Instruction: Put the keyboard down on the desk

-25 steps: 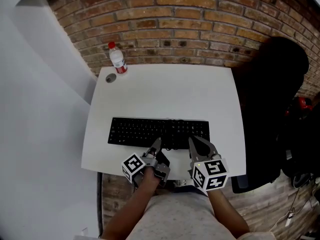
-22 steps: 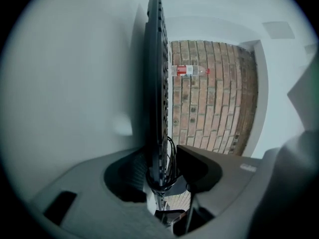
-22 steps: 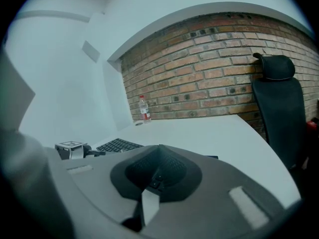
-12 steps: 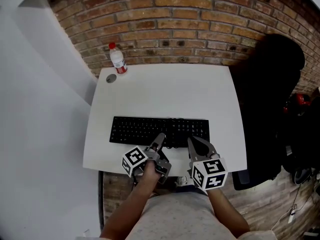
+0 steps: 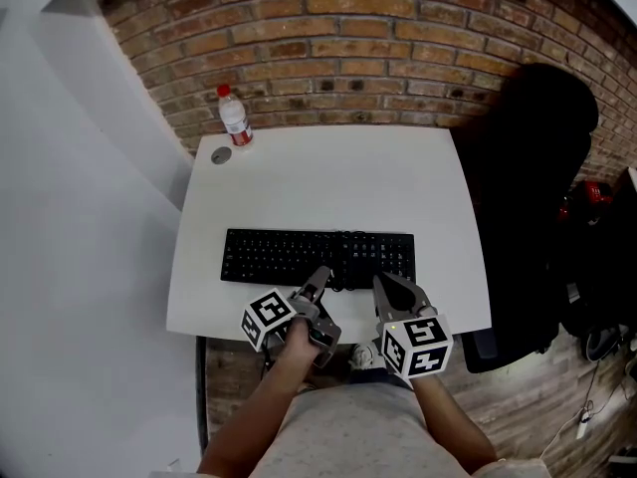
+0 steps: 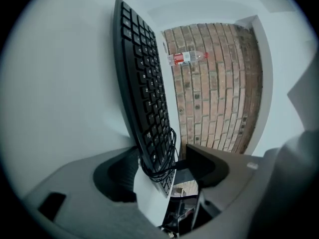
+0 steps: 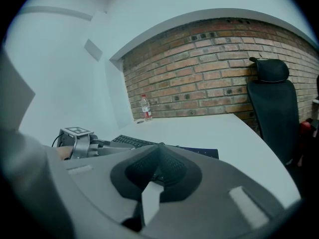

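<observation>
Two hand-held grippers | left opening astride keyboard | right clenched | left gripper view: cable

The flat black keyboard looks like matt plastic, its keys faintly sheened. The white desk top is smooth and matt. At twelve o'clock is a rough red-brown brick wall. At ten o'clock is a clear, glossy plastic bottle.

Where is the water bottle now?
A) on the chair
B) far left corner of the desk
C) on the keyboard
B: the water bottle stands upright at the far left corner of the desk by the brick wall, apart from the keyboard.
</observation>
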The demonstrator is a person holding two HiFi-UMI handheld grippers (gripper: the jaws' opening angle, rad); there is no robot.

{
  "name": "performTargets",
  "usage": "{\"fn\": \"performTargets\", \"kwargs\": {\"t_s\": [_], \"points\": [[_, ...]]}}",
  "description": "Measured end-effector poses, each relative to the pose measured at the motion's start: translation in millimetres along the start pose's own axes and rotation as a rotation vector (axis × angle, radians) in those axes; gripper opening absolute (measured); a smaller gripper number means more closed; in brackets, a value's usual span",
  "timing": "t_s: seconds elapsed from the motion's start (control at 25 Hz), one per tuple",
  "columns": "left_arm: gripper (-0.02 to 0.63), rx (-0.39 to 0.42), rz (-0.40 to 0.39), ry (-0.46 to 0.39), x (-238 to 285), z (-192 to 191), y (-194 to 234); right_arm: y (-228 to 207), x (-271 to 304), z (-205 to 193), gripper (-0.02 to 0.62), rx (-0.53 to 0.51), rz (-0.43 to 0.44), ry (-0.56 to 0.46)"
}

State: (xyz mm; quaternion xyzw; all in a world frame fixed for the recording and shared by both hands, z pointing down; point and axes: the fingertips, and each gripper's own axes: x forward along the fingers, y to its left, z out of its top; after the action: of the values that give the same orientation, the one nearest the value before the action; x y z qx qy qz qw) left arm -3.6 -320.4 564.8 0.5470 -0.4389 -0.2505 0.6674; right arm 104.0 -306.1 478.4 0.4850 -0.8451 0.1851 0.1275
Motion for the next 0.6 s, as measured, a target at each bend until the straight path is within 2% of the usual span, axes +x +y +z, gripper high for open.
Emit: {"fn": "performTargets", "kwargs": {"t_s": [0.2,0.36,0.6], "points": [[0.278,0.078,-0.006,0.015,-15.4,-3.7,-5.6,11.4,-6.6,-3.3,0.009,0.002,0.001,-0.007],[0.242,0.173,-0.029,0.030,-29.4,-6.3,-16.2,22.4,-12.7,-3.7,0.009,0.006,0.001,-0.018],[0.185,0.380,-0.038,0.069,-55.3,-9.6,-33.6,43.2,-24.9,-0.9,0.009,0.010,-0.007,-0.038]]}}
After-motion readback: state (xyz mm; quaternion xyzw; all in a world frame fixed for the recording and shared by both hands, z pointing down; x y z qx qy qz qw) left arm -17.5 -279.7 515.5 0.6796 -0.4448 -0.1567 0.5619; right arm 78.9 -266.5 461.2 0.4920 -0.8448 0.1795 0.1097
